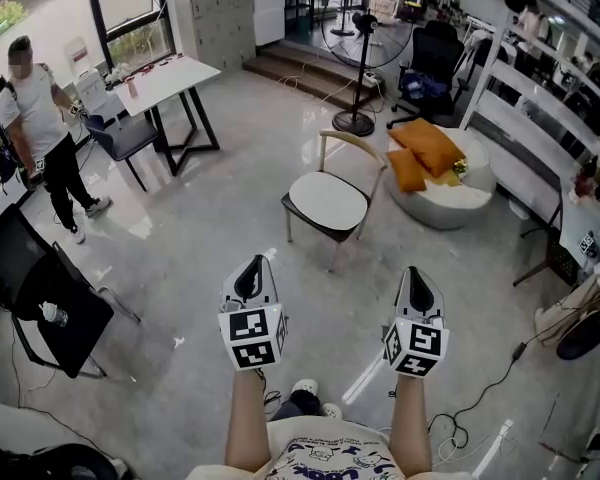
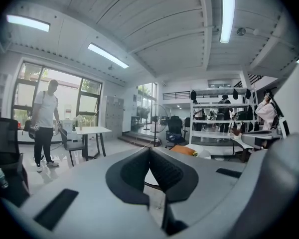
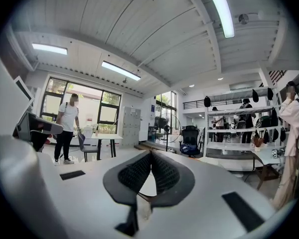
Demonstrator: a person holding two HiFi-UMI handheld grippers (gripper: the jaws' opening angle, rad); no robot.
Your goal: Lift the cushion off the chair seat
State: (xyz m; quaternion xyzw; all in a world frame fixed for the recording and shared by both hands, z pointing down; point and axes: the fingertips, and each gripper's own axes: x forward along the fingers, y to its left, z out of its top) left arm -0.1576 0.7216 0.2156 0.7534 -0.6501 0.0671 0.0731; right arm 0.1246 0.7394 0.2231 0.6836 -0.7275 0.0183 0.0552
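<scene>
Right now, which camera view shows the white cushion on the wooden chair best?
The head view: the white cushion lies whole and unblocked on the wooden chair. Both gripper views show only a pale sliver of it behind their shut jaws.

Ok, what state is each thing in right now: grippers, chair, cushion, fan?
Left gripper: shut, empty.
Right gripper: shut, empty.
Chair: upright.
Cushion: flat on the chair seat, untouched.
Fan: upright; spinning or not, cannot tell.
Orange cushions: lying on the white pouf.
</scene>
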